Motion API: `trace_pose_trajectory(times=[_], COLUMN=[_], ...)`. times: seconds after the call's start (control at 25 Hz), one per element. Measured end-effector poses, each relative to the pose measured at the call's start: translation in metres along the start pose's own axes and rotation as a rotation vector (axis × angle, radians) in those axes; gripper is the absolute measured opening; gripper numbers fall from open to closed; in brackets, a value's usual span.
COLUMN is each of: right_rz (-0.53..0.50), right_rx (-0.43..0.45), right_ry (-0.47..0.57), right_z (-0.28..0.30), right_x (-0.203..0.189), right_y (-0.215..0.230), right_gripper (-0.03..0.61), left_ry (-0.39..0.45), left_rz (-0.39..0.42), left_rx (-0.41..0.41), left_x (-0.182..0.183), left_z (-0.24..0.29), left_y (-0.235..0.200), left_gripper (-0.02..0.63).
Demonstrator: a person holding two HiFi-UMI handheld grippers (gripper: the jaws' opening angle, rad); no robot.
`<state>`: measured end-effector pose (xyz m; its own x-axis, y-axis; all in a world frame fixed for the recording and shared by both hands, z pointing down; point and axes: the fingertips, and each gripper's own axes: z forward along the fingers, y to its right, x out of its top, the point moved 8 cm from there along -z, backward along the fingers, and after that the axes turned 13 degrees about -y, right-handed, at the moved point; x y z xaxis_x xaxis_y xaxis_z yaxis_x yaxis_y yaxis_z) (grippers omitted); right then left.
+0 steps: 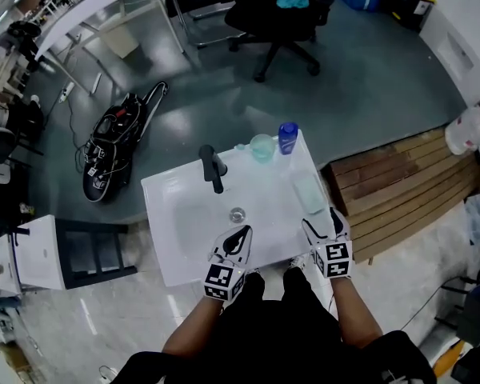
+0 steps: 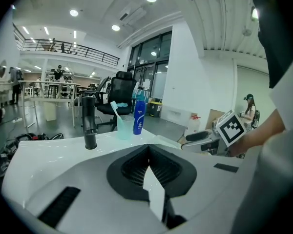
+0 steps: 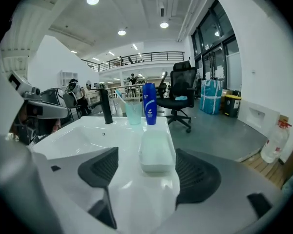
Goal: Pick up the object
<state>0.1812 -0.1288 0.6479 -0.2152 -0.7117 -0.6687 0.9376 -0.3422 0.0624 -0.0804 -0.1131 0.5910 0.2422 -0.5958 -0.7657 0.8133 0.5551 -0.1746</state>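
A pale green soap dish (image 1: 309,192) lies on the right rim of the white sink (image 1: 164,238). In the right gripper view the soap dish (image 3: 156,150) sits straight ahead, its near end level with the pad tips. My right gripper (image 1: 318,224) (image 3: 146,172) is open and neither pad touches the dish. My left gripper (image 1: 238,232) (image 2: 149,152) is shut with nothing in it, over the sink's near edge by the drain (image 1: 237,214).
A black faucet (image 1: 212,167), a teal cup (image 1: 262,147) with a toothbrush and a blue bottle (image 1: 287,138) stand along the sink's far edge. A wooden platform (image 1: 400,182) lies to the right, a black bag (image 1: 116,138) on the floor to the left, an office chair (image 1: 284,10) beyond.
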Motion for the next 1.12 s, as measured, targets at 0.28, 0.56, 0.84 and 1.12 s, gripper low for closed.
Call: trace_pose_trajectory(times=[0.28, 0.56, 0.84, 1.12], right_rz=[0.012, 0.007, -0.012, -0.019], right_rx=[0.014, 0.014, 0.013, 0.004], right_ry=[-0.056, -0.131, -0.157, -0.156], right_z=[0.031, 0.054, 0.068, 0.075], right_x=[-0.005, -0.005, -0.001, 0.002], right_y=[0.010, 0.016, 0.023, 0.028], right_gripper=[0.394, 0.413, 0.413, 0.410], left_ry=[-0.016, -0.029, -0.032, -0.041], left_rz=[-0.021, -0.046, -0.085, -0.108], left_rx=[0.020, 0.041, 0.064, 0.063], left_x=[-0.006, -0.015, -0.020, -0.027], left_z=[0.000, -0.002, -0.007, -0.005], left_y=[-0.004, -0.007, -0.010, -0.006], left_gripper=[0.018, 0.018, 0.018, 0.018])
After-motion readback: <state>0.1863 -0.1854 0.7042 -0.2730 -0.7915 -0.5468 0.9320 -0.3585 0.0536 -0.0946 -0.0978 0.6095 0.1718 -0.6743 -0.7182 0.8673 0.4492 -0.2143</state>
